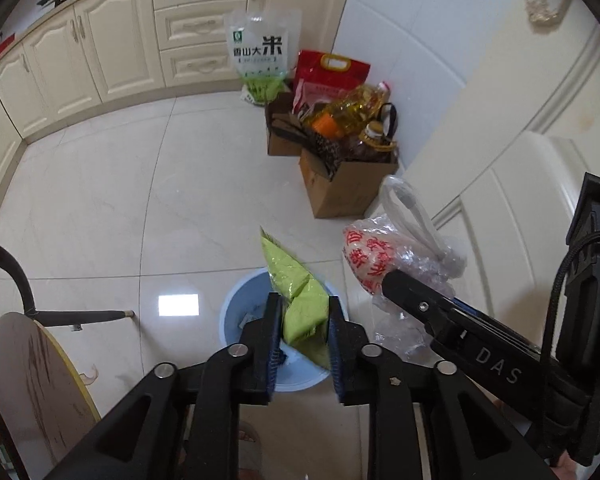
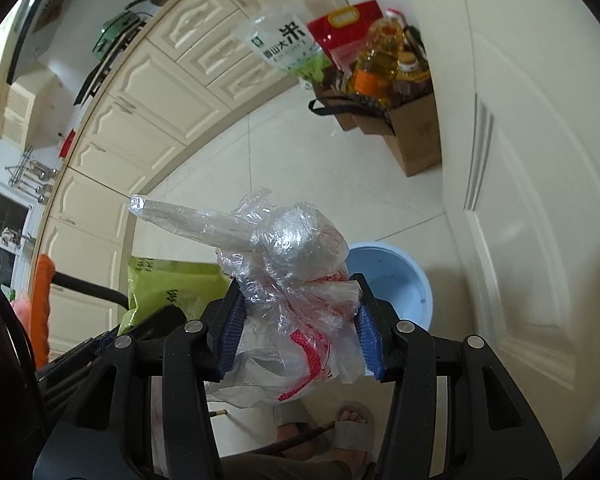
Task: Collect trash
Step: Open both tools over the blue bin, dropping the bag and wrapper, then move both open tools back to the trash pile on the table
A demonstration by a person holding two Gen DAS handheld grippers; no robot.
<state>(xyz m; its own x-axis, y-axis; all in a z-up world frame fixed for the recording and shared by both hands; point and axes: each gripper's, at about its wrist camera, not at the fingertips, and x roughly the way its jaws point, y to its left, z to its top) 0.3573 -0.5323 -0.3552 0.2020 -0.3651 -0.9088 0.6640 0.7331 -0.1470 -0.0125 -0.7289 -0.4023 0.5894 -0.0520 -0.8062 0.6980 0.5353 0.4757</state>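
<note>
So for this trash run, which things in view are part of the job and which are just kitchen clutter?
Part of the job:
- green packet, clamped in the left hand-held gripper
- crumpled plastic bag, clamped in the right hand-held gripper
- blue bin on the floor below

Just lying about:
- rice bags
- oil bottles
- cardboard boxes
- cabinets

Soft daylight, a glare patch on the floor tiles (image 1: pixel 179 305), fisheye-bent, dark-vignetted edges.

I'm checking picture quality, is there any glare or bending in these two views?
Left wrist: a bright white glare patch on the floor beside the bin; cabinets bow strongly. Right wrist: shine on the plastic bag; door edges curve; dark corners in both.
</note>
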